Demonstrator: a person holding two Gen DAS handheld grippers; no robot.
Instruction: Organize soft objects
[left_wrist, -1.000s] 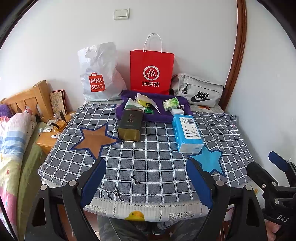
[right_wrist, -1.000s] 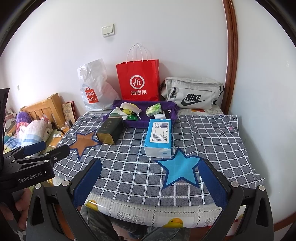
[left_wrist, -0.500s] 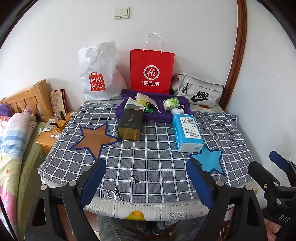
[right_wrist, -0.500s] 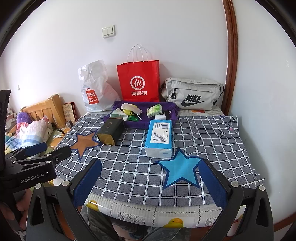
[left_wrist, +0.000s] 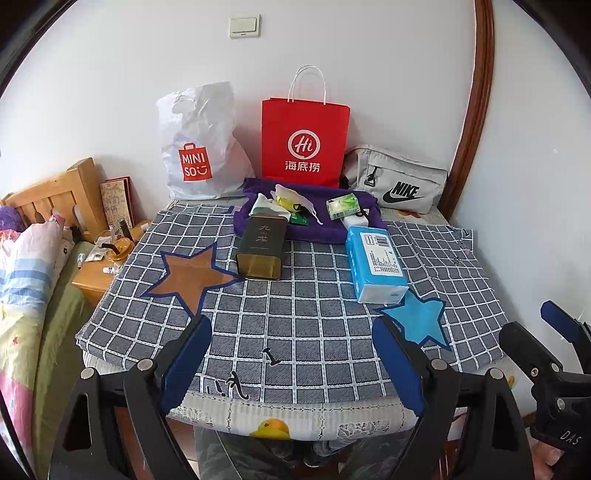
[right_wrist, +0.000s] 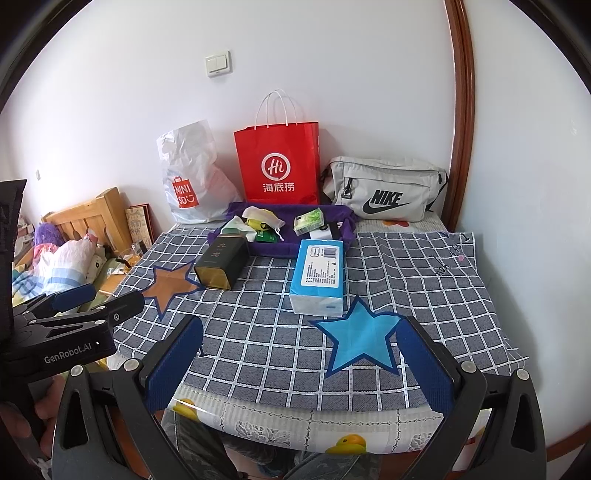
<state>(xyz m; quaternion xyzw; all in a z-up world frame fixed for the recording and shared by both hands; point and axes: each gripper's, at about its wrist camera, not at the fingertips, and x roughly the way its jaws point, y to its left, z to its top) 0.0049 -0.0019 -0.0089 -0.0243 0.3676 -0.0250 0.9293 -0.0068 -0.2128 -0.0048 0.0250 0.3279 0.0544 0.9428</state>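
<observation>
On the grey checked cloth lie a blue tissue pack beside a blue star patch, and a dark tea tin on its side beside a brown star patch. Behind them a purple tray holds a white pouch, a yellow item and small green packets. My left gripper hangs open over the cloth's near edge, nothing between its fingers. My right gripper is likewise open and empty, with the blue star patch just ahead of it and the tissue pack beyond.
Against the back wall stand a white Miniso bag, a red paper bag and a grey Nike pouch. Left of the table are a cluttered wooden nightstand and a bed with bedding. A wall closes in on the right.
</observation>
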